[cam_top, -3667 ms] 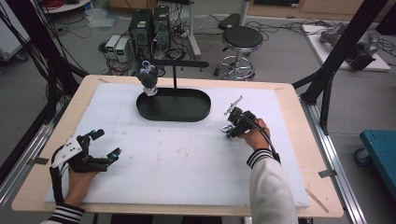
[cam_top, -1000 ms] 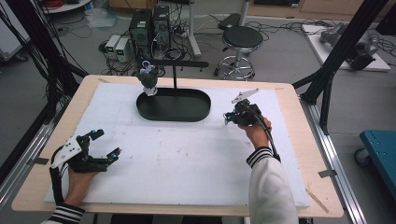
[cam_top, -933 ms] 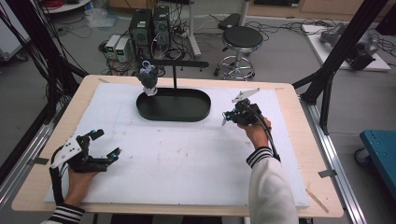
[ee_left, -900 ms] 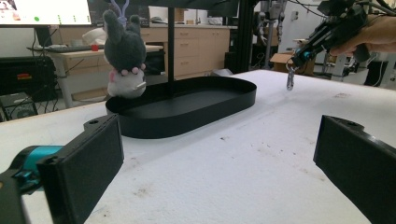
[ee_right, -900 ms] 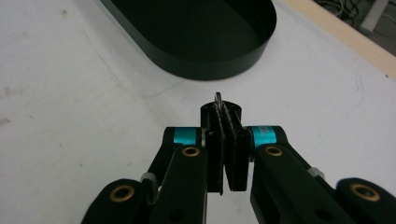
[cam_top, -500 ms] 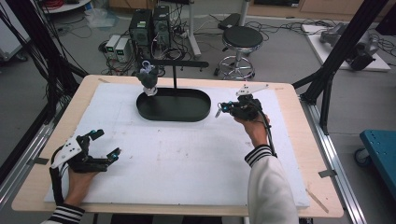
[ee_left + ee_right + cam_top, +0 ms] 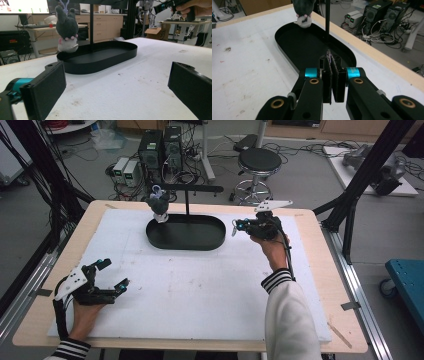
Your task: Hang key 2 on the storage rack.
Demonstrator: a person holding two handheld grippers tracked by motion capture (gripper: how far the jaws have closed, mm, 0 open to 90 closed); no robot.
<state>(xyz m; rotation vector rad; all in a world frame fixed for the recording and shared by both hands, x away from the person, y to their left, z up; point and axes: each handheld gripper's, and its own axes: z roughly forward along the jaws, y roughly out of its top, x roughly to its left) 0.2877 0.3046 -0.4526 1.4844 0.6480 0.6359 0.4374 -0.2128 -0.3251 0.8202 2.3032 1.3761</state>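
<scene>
A grey and white plush toy (image 7: pixel 159 206) hangs by a loop from the bar of a black stand (image 7: pixel 187 202), over the left end of a black oval tray (image 7: pixel 185 248). My right gripper (image 7: pixel 234 227) is held above the mat at the tray's right end, pointing at it. Its pads (image 7: pixel 332 75) are pressed together with nothing between them, and beyond them lie the tray (image 7: pixel 304 47), the stand post (image 7: pixel 327 20) and the plush (image 7: pixel 303 10). My left gripper (image 7: pixel 114 273) rests open at the front left, facing the tray (image 7: pixel 100 62) and the plush (image 7: pixel 66 32).
A white mat (image 7: pixel 200 295) covers the wooden table (image 7: pixel 320 270). Behind the table stand a stool (image 7: pixel 257 162) and computer boxes (image 7: pixel 160 145) on the floor. Black frame posts (image 7: pixel 365 175) rise at both sides. The other hand's gripper (image 7: pixel 162 5) shows far off.
My right gripper has lifted off the mat and moved left and away from the person, up to the tray's right end. The left gripper has stayed put.
</scene>
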